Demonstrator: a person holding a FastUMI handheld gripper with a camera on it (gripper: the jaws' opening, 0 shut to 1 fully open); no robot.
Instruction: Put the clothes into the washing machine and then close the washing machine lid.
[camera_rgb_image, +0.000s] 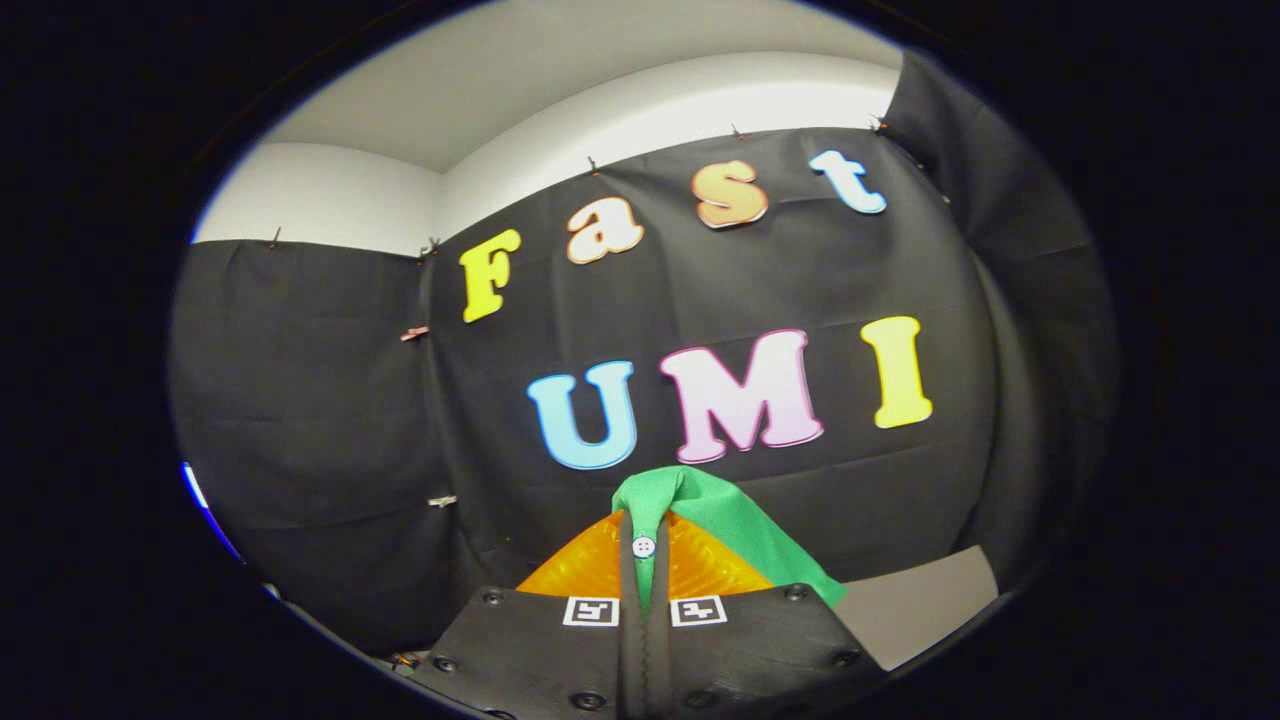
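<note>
Green cloth, bright and finely woven, is what the gripper (645, 560) has hold of right now: a garment (720, 520) pinched tight between the two fingers (590, 565), which are pressed almost together with just the thin fabric caught in the narrow slit between them. A small pale button (644, 546) with its holes showing sits right on that pinched strip, just ahead of the fingertips. From there the garment bunches up into a rounded fold at twelve o'clock above the fingers, then drapes down toward four o'clock, hanging over the right finger's outer side. It is lifted clear, with the black cloth wall (330, 400) behind it and nothing under it that I can see. Down at four o'clock from the fingers, beyond the hanging cloth, a flat grey surface (920, 610) pokes in; what it belongs to I cannot tell. White wall (640, 110) runs above the black cloth.
</note>
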